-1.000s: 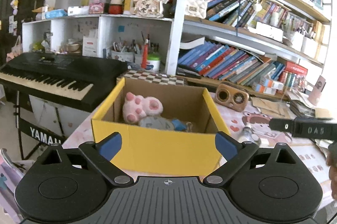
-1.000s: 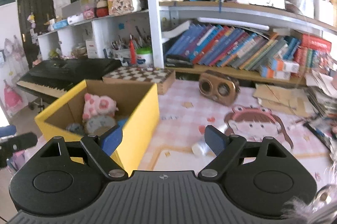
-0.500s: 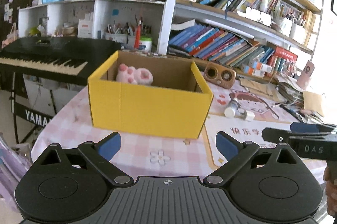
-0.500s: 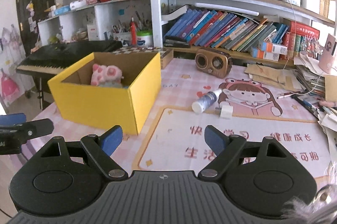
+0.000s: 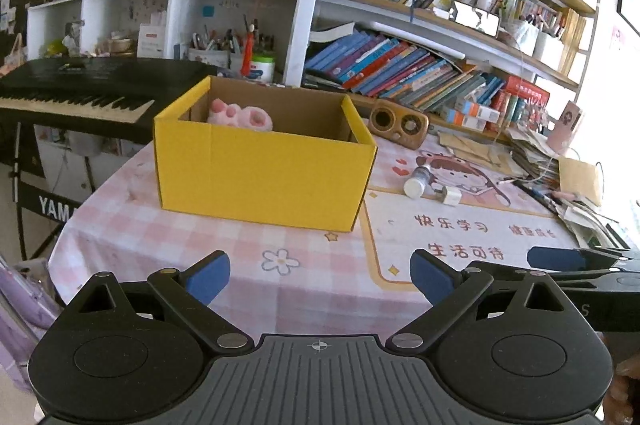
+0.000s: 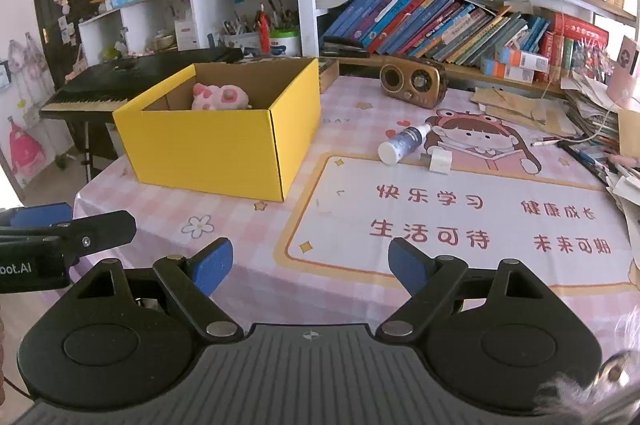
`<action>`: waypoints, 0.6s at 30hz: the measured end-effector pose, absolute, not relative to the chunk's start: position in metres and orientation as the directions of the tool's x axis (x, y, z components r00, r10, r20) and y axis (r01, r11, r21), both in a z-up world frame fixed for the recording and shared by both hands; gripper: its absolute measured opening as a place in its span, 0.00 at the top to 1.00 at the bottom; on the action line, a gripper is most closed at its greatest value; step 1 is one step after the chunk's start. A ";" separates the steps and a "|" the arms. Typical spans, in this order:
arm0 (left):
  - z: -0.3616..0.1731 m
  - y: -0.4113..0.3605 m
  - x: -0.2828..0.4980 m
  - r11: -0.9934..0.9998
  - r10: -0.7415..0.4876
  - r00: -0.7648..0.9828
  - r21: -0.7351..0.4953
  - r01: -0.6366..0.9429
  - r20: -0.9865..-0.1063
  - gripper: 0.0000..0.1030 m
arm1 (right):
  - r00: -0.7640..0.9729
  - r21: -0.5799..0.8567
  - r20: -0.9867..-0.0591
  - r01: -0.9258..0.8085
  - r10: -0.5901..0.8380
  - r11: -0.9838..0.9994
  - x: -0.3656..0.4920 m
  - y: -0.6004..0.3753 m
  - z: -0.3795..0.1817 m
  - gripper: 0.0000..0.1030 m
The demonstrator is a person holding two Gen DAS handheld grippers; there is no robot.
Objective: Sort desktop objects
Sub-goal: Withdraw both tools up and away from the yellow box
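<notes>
A yellow cardboard box (image 5: 260,177) (image 6: 208,149) stands on the pink checked tablecloth, with a pink plush paw (image 5: 240,115) (image 6: 220,97) inside. A white spray bottle (image 5: 418,181) (image 6: 404,143) lies on its side on the printed mat, with a small white charger plug (image 5: 450,196) (image 6: 440,161) beside it. My left gripper (image 5: 320,273) is open and empty, well back from the box near the table's front edge. My right gripper (image 6: 310,259) is open and empty, over the mat's front part. Each gripper shows at the edge of the other's view.
A brown retro radio (image 5: 398,123) (image 6: 412,83) stands at the back by the bookshelf. Stacks of paper and pens (image 6: 592,121) crowd the right edge. A black keyboard (image 5: 76,89) stands left of the table. The printed mat (image 6: 460,217) covers the right half.
Both grippers have pulled back from above the box toward the table's front edge and stay open. The box and the bottle now look farther away.
</notes>
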State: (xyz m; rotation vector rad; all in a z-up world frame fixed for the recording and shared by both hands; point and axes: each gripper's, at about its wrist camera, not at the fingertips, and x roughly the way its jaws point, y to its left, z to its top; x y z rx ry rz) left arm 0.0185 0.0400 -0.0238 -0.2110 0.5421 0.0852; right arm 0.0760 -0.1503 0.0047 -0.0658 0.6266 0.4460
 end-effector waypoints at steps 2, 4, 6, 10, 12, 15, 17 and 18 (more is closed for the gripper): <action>-0.024 0.038 0.018 0.975 0.027 0.850 -0.173 -0.138 -0.525 0.04 | 0.718 0.072 -0.583 -0.420 0.380 0.905 0.074 -0.152 0.004 0.18; -0.025 0.036 0.018 0.975 0.014 0.851 -0.181 -0.128 -0.525 0.03 | 0.718 0.069 -0.587 -0.415 0.373 0.907 0.072 -0.153 0.003 0.18; -0.025 0.033 0.018 0.975 0.007 0.853 -0.184 -0.121 -0.522 0.00 | 0.718 0.067 -0.592 -0.410 0.368 0.909 0.070 -0.155 0.002 0.18; -0.026 0.026 0.021 0.978 -0.025 0.854 -0.191 -0.088 -0.520 0.00 | 0.719 0.065 -0.601 -0.392 0.350 0.918 0.069 -0.161 0.000 0.18; -0.026 0.023 0.024 0.979 -0.049 0.850 -0.195 -0.064 -0.524 0.00 | 0.721 0.067 -0.604 -0.377 0.338 0.924 0.069 -0.165 -0.001 0.18; -0.027 0.019 0.028 0.979 -0.076 0.847 -0.200 -0.037 -0.526 0.00 | 0.729 0.070 -0.605 -0.352 0.320 0.933 0.069 -0.171 -0.002 0.18; -0.028 0.016 0.031 0.979 -0.087 0.847 -0.200 -0.023 -0.524 0.00 | 0.732 0.070 -0.608 -0.337 0.308 0.939 0.070 -0.175 -0.002 0.18; -0.028 0.013 0.034 0.980 -0.095 0.846 -0.200 -0.014 -0.525 0.00 | 0.733 0.070 -0.609 -0.330 0.302 0.941 0.070 -0.177 -0.003 0.18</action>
